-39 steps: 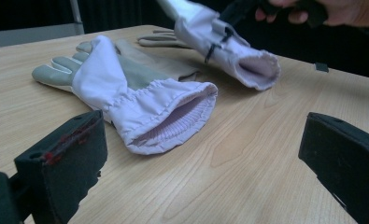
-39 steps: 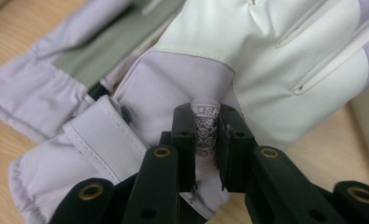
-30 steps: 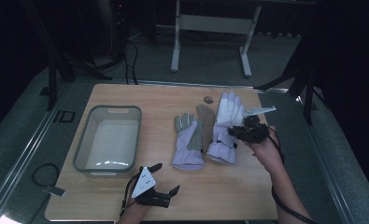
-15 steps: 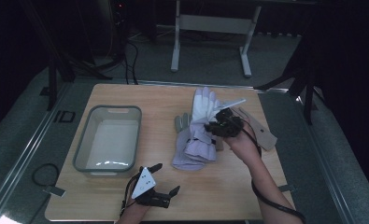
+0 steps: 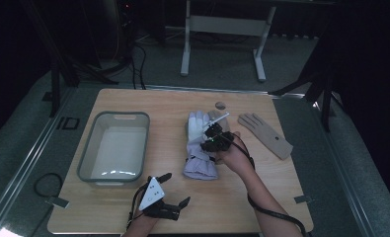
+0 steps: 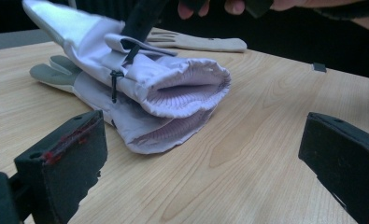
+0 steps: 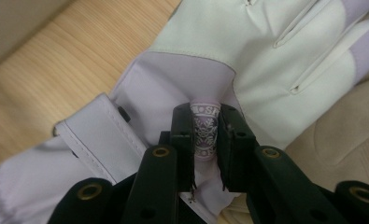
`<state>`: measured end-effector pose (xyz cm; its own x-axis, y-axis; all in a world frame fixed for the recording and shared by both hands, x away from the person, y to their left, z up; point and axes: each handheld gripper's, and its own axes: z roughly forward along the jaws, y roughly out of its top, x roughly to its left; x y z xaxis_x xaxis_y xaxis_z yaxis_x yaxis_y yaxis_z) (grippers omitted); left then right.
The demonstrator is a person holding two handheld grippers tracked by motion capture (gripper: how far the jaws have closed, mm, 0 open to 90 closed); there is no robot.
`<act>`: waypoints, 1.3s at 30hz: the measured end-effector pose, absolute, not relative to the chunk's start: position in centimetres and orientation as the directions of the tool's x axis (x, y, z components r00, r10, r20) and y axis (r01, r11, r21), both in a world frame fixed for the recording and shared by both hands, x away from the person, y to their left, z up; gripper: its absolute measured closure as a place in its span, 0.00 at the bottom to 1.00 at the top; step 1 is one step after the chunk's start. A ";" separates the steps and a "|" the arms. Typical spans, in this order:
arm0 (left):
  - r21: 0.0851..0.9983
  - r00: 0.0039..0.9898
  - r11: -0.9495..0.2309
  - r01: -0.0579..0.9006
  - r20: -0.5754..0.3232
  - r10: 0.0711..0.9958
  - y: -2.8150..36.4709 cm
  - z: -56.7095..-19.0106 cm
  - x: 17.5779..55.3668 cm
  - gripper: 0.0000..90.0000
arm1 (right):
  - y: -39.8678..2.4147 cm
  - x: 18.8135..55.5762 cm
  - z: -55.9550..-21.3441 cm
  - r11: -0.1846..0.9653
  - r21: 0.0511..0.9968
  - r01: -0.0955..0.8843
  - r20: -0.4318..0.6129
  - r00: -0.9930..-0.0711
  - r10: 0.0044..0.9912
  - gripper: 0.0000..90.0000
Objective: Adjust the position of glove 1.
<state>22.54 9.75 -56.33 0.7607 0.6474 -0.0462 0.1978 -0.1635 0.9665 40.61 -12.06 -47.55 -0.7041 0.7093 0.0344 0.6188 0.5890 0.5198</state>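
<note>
Two lavender-and-white gloves are stacked at the table's middle. My right gripper [image 5: 210, 140] is shut on a patterned lavender tab of the upper glove [image 5: 198, 126], pinched between its jaws in the right gripper view [image 7: 204, 122]. It holds that glove [image 6: 140, 70] slightly raised over the lower glove [image 6: 145, 130], whose grey fingers stick out beneath. A beige glove [image 5: 265, 134] lies flat to the right. My left gripper [image 5: 164, 193] rests near the front edge, open and holding nothing [image 6: 203, 154], its jaws facing the glove cuffs.
A grey rectangular bin [image 5: 97, 148] with nothing in it stands on the left half of the wooden table [image 5: 261, 197]. A small grey round object [image 5: 220, 105] sits near the far edge. Metal stand legs rise behind the table.
My right gripper carried the white-backed glove leftward and down onto the other lavender glove. The beige glove now lies uncovered at the right. The left gripper stayed put.
</note>
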 end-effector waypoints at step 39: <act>0.959 0.742 -0.156 0.237 -0.075 0.667 9.8 -56.2 22.7 0.01 | -17.3 37.7 -47.4 0.495 0.724 0.481 0.130 -0.799 0.587 0.18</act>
<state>22.70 9.77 -56.16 0.7416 0.6666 -0.0749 0.2367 -0.1557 0.9590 37.72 -17.27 -47.44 -0.7992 0.5869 0.1299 0.4811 0.4950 0.7236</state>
